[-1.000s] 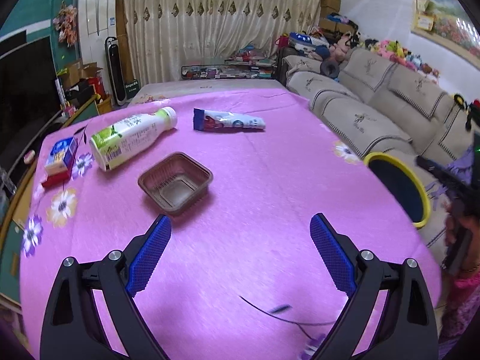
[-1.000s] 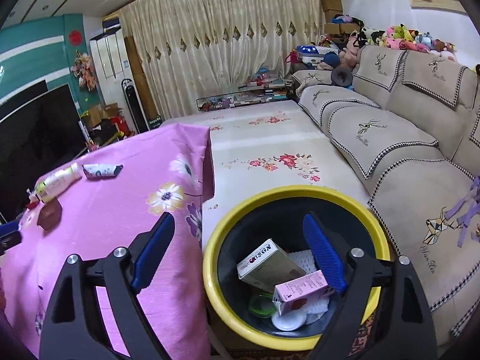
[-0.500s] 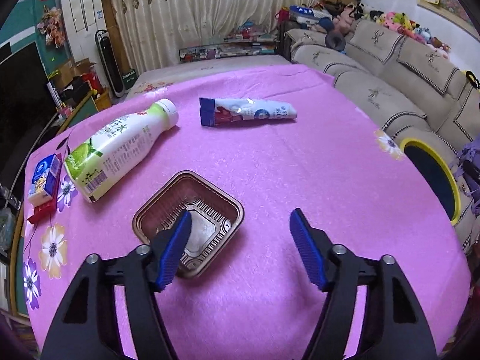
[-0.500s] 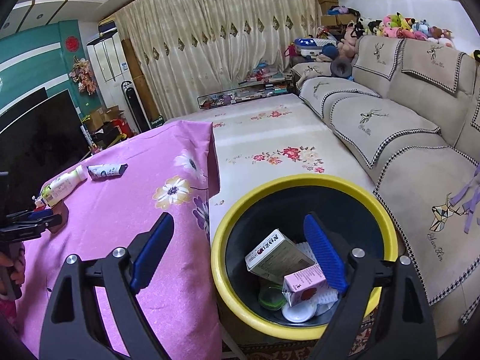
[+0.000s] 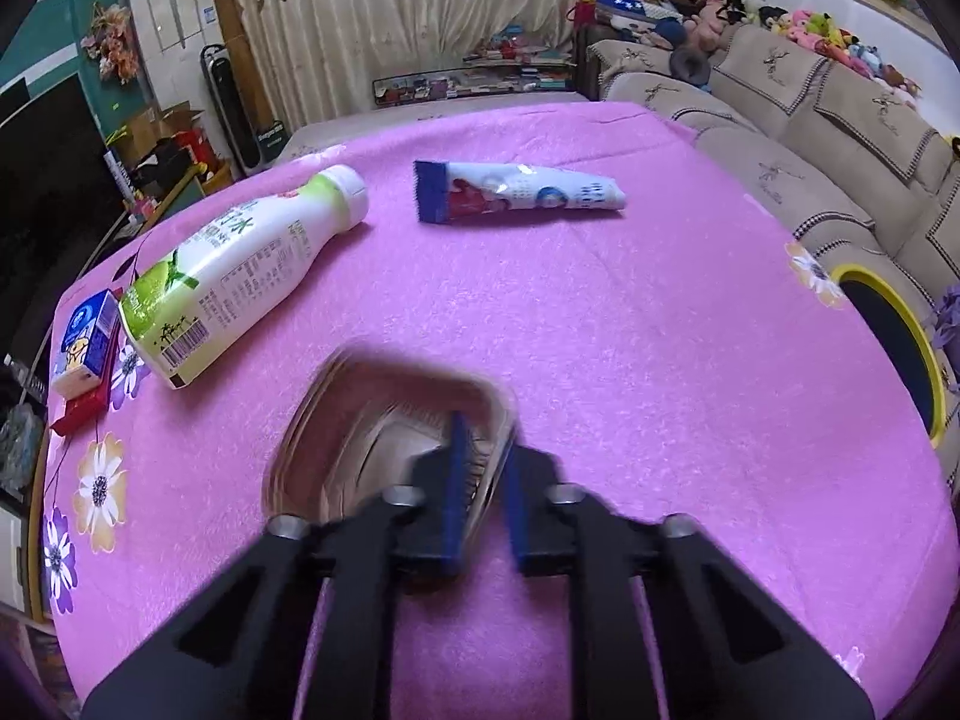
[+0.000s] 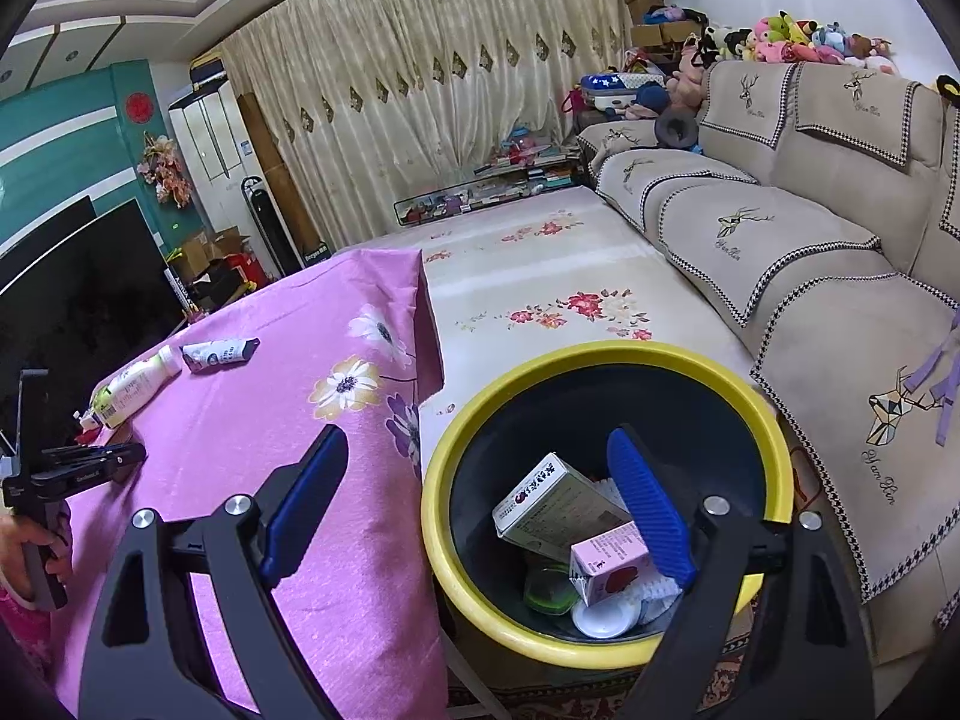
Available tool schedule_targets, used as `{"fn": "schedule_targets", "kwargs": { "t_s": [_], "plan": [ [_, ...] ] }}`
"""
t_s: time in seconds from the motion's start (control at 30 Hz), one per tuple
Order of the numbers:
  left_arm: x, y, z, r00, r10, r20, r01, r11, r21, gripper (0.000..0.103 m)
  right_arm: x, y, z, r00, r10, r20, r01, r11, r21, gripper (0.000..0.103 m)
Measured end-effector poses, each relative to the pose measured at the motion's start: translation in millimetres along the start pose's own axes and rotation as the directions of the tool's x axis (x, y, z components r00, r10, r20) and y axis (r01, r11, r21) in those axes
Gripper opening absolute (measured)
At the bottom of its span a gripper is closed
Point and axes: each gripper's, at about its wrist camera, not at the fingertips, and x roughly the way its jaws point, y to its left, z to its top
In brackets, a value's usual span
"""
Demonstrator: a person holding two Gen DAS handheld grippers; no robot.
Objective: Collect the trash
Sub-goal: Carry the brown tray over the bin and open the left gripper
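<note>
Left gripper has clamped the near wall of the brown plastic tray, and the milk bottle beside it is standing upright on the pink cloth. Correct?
Not quite. The left wrist view shows the milk bottle lying on its side, not upright. The rest holds: the left gripper is shut on the brown plastic tray wall, on the pink cloth.

Home living rm: sofa (image 6: pixel 780 240), TV (image 6: pixel 78 300), curtains (image 6: pixel 420 90) (plush toys (image 6: pixel 798 36) too).

Brown tray (image 5: pixel 384 420) is motion-blurred; bin (image 5: pixel 900 348) cut off by table edge
</note>
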Motion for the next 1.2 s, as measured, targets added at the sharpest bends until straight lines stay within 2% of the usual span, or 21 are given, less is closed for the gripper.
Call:
{"fn": "schedule_targets", "kwargs": {
  "t_s": [0.13, 0.3, 0.43, 0.53, 0.77, 0.9, 1.03, 1.1, 1.13, 1.2],
  "plan": [
    [-18, -17, 2, 0.999, -0.042, 0.020, 0.042, 0.999, 0.022, 0.005, -9, -3, -1, 1.000, -0.016, 0.019, 0.016, 1.000, -0.002, 0.084],
    [-47, -70, 17, 0.989, -0.131, 0.069, 0.121, 0.985, 0.126, 0.005, -28, -14, -3, 0.997, -0.058, 0.054, 0.058, 0.998, 0.003, 0.084],
    [-59, -127, 32, 0.971, -0.226, 0.079, 0.203, 0.952, 0.228, 0.005, -46, -31, -7, 0.990, -0.116, 0.081, 0.115, 0.993, 0.016, 0.084],
    [-61, -176, 41, 0.953, -0.294, 0.071, 0.260, 0.917, 0.302, 0.005, -60, -48, -11, 0.980, -0.175, 0.094, 0.173, 0.985, 0.029, 0.084],
    [-41, -284, 55, 0.910, -0.415, -0.027, 0.389, 0.828, 0.403, 0.005, -85, -94, -20, 0.957, -0.270, 0.102, 0.261, 0.961, 0.090, 0.084],
    [-24, -331, 56, 0.895, -0.440, -0.075, 0.427, 0.794, 0.432, 0.005, -92, -113, -23, 0.947, -0.304, 0.103, 0.293, 0.950, 0.113, 0.084],
    [-4, -366, 61, 0.883, -0.455, -0.115, 0.457, 0.775, 0.436, 0.005, -95, -125, -27, 0.945, -0.313, 0.099, 0.299, 0.945, 0.132, 0.084],
    [6, -380, 64, 0.884, -0.451, -0.121, 0.454, 0.771, 0.446, 0.006, -95, -130, -28, 0.942, -0.324, 0.094, 0.310, 0.941, 0.137, 0.084],
    [10, -385, 65, 0.885, -0.448, -0.123, 0.452, 0.769, 0.452, 0.008, -96, -132, -29, 0.940, -0.330, 0.092, 0.316, 0.939, 0.138, 0.084],
    [18, -397, 67, 0.896, -0.429, -0.114, 0.430, 0.775, 0.463, 0.038, -96, -135, -30, 0.938, -0.336, 0.086, 0.322, 0.936, 0.141, 0.084]
  ]
}}
